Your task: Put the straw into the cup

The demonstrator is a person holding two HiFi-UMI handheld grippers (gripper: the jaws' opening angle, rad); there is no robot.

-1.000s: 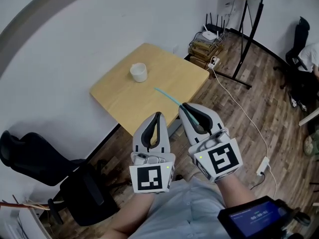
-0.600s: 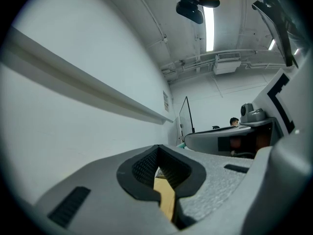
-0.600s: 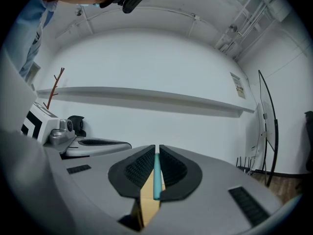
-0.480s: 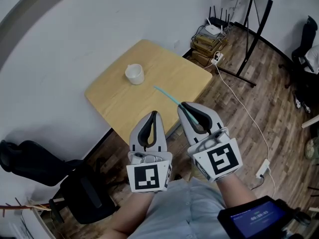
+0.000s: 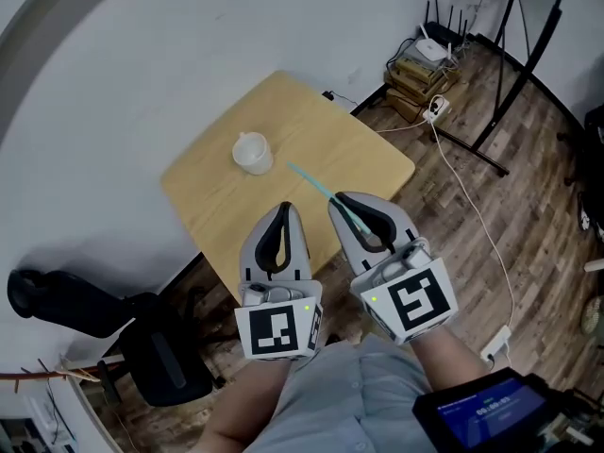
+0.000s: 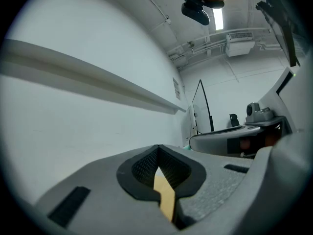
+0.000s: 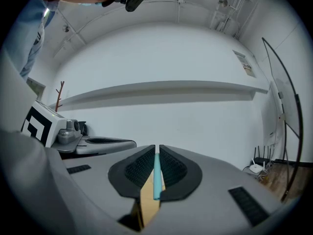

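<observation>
A white cup (image 5: 252, 152) stands on the far left part of a small wooden table (image 5: 368, 159). My right gripper (image 5: 336, 201) is shut on a light-blue straw (image 5: 311, 183), which sticks out ahead of the jaws toward the cup, its tip short of it. In the right gripper view the straw (image 7: 157, 175) lies pinched between the ribbed pads (image 7: 138, 169). My left gripper (image 5: 284, 208) hovers beside the right one above the table's near edge, shut with nothing in it. In the left gripper view its jaws (image 6: 157, 148) meet at the tips.
A white wall runs behind the table. A black chair (image 5: 142, 343) stands at lower left. A router and a stack of boxes (image 5: 420, 64) sit on the wooden floor at upper right, near a black stand (image 5: 510, 55) and a white cable (image 5: 472, 215).
The view has shifted: the table and cup sit a little lower and more to the left. Both grippers stay side by side, the straw still pinched in the right one.
</observation>
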